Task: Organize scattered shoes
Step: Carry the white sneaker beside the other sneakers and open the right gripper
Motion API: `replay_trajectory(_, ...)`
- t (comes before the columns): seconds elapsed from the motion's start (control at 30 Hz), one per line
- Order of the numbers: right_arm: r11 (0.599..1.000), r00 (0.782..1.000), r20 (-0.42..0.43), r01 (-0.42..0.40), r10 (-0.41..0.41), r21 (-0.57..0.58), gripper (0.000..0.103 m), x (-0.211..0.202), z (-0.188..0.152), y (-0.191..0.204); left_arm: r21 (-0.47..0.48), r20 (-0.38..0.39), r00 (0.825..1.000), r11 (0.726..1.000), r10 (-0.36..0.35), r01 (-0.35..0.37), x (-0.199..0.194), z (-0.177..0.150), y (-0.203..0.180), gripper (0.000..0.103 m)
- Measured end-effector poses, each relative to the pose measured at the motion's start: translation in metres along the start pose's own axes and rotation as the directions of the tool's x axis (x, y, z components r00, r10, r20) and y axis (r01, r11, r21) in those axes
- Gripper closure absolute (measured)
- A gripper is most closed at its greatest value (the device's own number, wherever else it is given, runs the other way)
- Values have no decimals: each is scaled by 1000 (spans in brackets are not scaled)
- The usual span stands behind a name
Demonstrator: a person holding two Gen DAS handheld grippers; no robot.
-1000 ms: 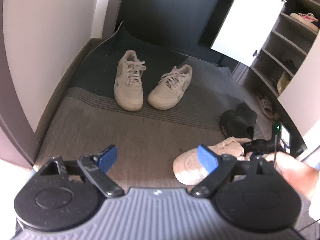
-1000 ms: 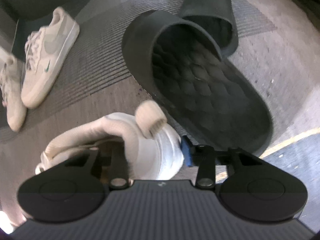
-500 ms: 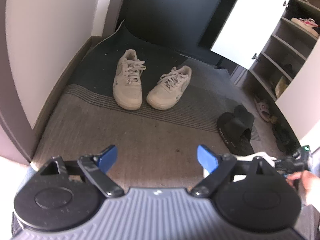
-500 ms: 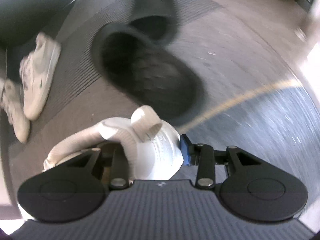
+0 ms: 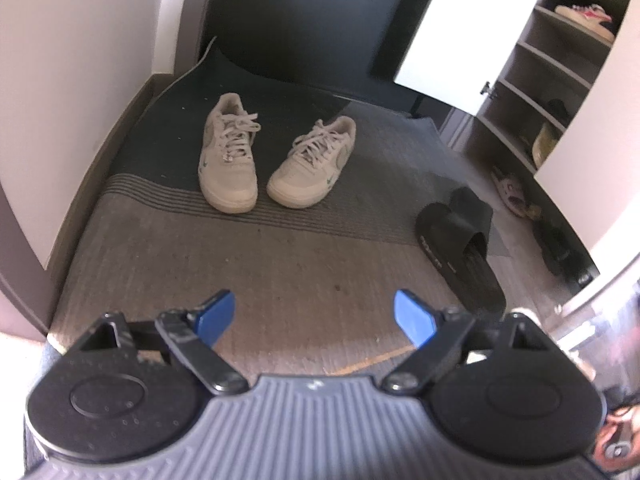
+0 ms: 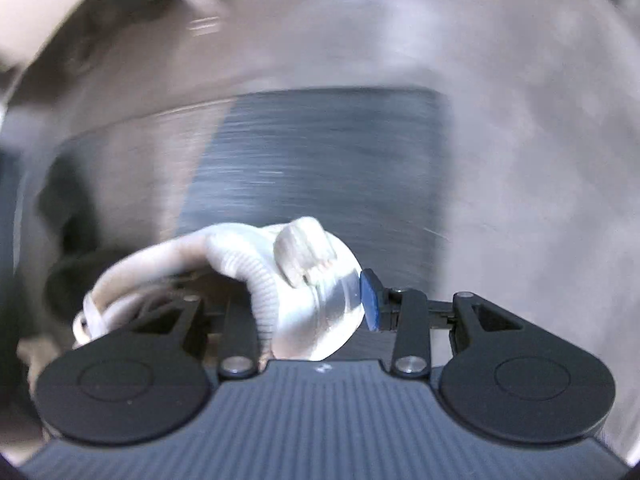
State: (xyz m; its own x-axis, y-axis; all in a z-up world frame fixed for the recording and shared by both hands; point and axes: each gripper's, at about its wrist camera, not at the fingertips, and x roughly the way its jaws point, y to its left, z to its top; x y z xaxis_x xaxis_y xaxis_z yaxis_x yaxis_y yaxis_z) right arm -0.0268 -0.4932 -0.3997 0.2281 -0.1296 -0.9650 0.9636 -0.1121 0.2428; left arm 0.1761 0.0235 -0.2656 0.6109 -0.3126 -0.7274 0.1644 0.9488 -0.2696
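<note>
Jaws of the right gripper [image 6: 312,312] clamp the heel of a white sneaker [image 6: 280,292], held off the floor against a blurred background; its laces trail at the left. Left gripper [image 5: 314,316] hangs with jaws spread wide and nothing between them, above the near edge of the grey mat [image 5: 240,264]. An open shoe cabinet [image 5: 560,92] stands at the mat's far right corner, with shoes on its shelves. Two beige sneakers [image 5: 228,160] sit side by side near the mat's far edge, toes toward the camera. Black slides [image 5: 460,248] lie at its right edge.
</note>
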Motion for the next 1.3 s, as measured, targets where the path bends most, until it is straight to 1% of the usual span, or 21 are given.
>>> replay_trajectory(0.07,998,999,-19,41,-41,42,63,7,-8,-20,11,-7,1000,1000,-3,3,1,-1,-3,14)
replay_trajectory(0.1,997,997,-31,69,-68,45,62,11,-15,-28,16,-10,1000,1000,-5,5,2,-2,-4,14)
replay_trajectory(0.13,996,997,-33,75,-74,37,60,12,-18,-31,18,-12,1000,1000,-8,8,2,-2,-5,14)
replay_trajectory(0.2,997,997,-22,71,-72,-26,58,9,-25,-26,19,-14,1000,1000,-11,12,4,-3,-6,14)
replay_trajectory(0.3,995,995,-67,68,-72,-67,53,5,-32,-18,13,-15,1000,1000,-19,19,6,-4,-7,14)
replay_trajectory(0.43,996,984,-162,63,-72,-59,48,3,-38,-15,27,-8,1000,1000,-8,8,3,-4,-8,14)
replay_trajectory(0.57,994,970,-244,-1,-25,-107,42,2,-39,-22,25,-4,1000,1000,-10,10,1,-4,-8,14)
replay_trajectory(0.6,991,969,-246,-20,-13,-131,41,-2,-38,-25,24,-10,1000,1000,-9,9,3,-5,-7,14)
replay_trajectory(0.73,961,983,-183,-45,-6,-271,24,-28,-35,-17,14,-27,1000,1000,-11,11,5,-5,-11,14)
replay_trajectory(0.8,943,987,-158,-84,34,-323,23,-41,-30,-10,17,-28,999,1000,-18,18,4,-3,-14,14)
replay_trajectory(0.87,915,992,-116,-90,48,-392,24,-50,-25,-6,49,-20,1000,999,-16,17,-3,4,-18,14)
replay_trajectory(0.9,899,995,-93,-83,48,-429,25,-53,-23,-4,68,-17,1000,998,-16,17,-8,8,-20,14)
replay_trajectory(0.97,855,997,-61,-65,39,-514,40,-56,-19,3,106,-7,1000,994,-10,11,-18,20,-24,14)
replay_trajectory(1.0,826,996,-77,-74,37,-559,47,-55,-17,7,130,2,1000,991,2,-2,-27,29,-27,14)
replay_trajectory(1.07,782,988,-144,-131,54,-609,46,-52,-14,14,175,19,1000,984,22,-25,-42,45,-35,14)
replay_trajectory(1.13,735,985,-166,-146,47,-662,47,-43,-14,23,208,23,1000,978,14,-19,-57,60,-51,14)
replay_trajectory(1.17,685,985,-170,-144,30,-714,48,-36,-17,30,224,25,1000,974,7,-13,-65,67,-60,13)
replay_trajectory(1.2,625,987,-159,-123,-2,-770,52,-30,-21,38,241,24,1000,971,-2,-4,-72,75,-69,13)
replay_trajectory(1.23,586,990,-141,-99,-26,-804,53,-25,-24,43,260,16,1000,966,-19,14,-79,83,-81,11)
replay_trajectory(1.27,496,994,-88,-46,-61,-867,53,-18,-31,50,278,4,999,960,-34,32,-86,92,-93,11)
replay_trajectory(1.3,431,995,-61,-23,-74,-902,53,-13,-36,55,290,-5,999,956,-42,42,-92,101,-104,11)
